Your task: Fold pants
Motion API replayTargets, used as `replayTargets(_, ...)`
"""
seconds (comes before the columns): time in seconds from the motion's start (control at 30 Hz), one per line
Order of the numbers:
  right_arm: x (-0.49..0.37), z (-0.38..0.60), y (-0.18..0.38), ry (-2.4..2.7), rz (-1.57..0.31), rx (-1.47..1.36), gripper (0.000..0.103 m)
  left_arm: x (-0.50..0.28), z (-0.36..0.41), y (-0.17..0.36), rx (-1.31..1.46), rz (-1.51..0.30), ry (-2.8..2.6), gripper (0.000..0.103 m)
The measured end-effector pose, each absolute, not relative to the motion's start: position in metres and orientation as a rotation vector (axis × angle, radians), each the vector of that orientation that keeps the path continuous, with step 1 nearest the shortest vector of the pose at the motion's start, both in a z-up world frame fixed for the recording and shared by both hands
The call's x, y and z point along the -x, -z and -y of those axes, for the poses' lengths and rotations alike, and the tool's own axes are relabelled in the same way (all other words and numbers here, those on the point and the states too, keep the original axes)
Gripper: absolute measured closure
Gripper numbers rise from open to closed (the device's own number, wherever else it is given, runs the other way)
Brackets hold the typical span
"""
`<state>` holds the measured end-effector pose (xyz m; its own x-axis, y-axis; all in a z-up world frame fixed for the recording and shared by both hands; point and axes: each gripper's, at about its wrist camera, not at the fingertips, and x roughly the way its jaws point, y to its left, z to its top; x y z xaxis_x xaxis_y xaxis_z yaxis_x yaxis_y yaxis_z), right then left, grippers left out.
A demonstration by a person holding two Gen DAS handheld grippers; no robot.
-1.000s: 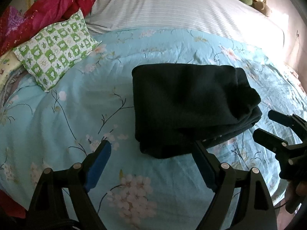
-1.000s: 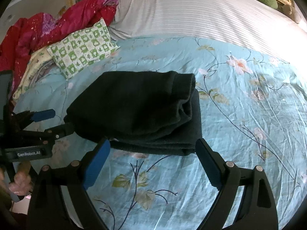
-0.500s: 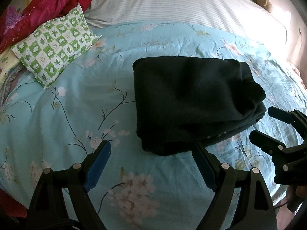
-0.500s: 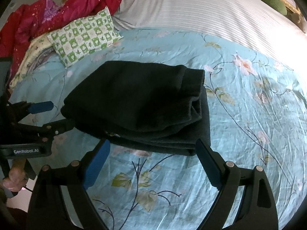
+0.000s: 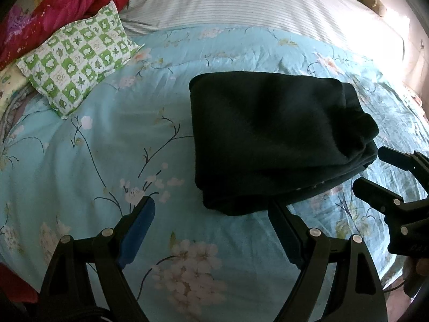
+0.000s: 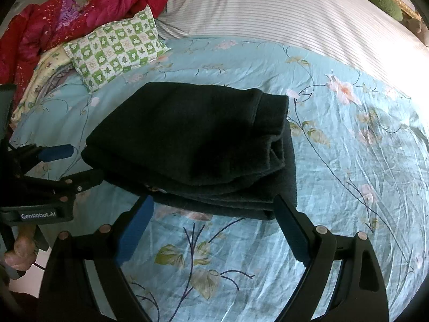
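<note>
The dark pants [image 5: 273,139] lie folded in a thick rectangular stack on the light blue floral bedspread [image 5: 107,145]; they also show in the right wrist view [image 6: 198,145]. My left gripper [image 5: 211,214] is open and empty, just short of the stack's near left corner. My right gripper [image 6: 214,214] is open and empty, just short of the stack's near edge. Each gripper shows in the other's view: the right one [image 5: 372,171] at the stack's right side, the left one [image 6: 80,161] at its left side.
A green and white checked pillow [image 5: 77,61] lies at the back left, with red bedding [image 5: 67,5] behind it. A white striped cover [image 5: 254,2] spans the far side of the bed. The bed's edge is near me.
Both grippers have pulled back slightly and the views have tilted; the folded pants sit a little farther from the fingertips. The pants have not moved on the bed.
</note>
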<state>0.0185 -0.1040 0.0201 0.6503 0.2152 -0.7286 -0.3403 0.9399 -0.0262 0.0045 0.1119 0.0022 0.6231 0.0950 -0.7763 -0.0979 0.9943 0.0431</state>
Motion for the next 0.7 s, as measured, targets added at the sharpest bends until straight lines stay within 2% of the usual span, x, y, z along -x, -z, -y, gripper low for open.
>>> replayTargets(0.7, -0.0200, 0.1017, -0.0195, -0.317, -0.803, 0.161, 0.012, -0.0019, -0.1135, -0.0038, 0.009, -0.883, -0.120, 0.016)
